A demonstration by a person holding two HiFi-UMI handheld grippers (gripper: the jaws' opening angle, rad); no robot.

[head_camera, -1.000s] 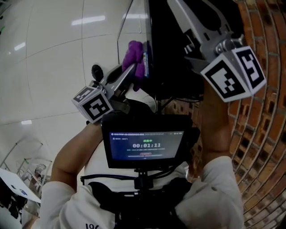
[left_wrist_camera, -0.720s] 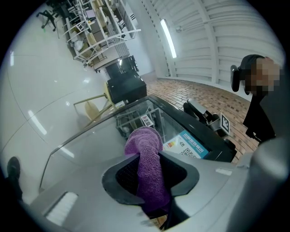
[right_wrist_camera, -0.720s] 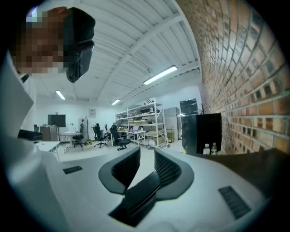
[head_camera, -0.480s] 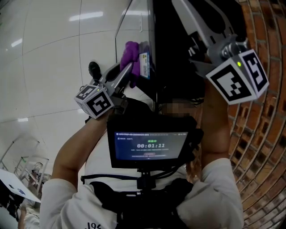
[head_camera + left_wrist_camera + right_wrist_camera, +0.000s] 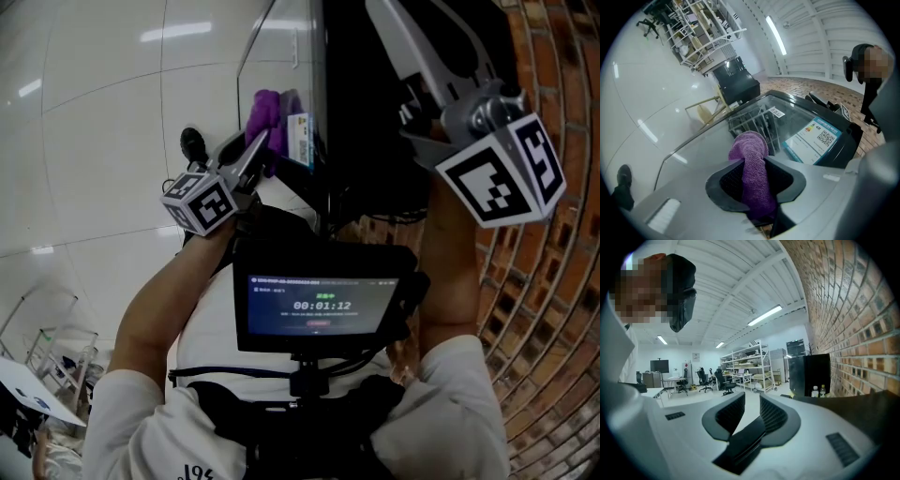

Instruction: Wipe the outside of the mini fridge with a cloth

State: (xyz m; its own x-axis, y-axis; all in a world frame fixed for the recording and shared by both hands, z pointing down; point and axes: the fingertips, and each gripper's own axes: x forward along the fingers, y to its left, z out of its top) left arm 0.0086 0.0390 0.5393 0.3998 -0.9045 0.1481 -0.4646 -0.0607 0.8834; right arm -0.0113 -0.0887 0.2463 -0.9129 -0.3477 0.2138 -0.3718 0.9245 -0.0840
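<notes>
The left gripper point(image 5: 758, 165) has its jaws clamped on the purple cloth point(image 5: 750, 146), held to the mini fridge point(image 5: 806, 119) glass at eleven o'clock. The right gripper point(image 5: 751, 401), raised at two o'clock, has its jaws part-open and empty.

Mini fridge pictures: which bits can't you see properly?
- Inside the mini fridge: left gripper view, glare on the glass door; only wire racks show.
- Sticker print: left gripper view, too small to read.
- Purple cloth, lower end: left gripper view, hidden down between the left claw pads.
- Right claw tips: head view, cut off by the top edge.
</notes>
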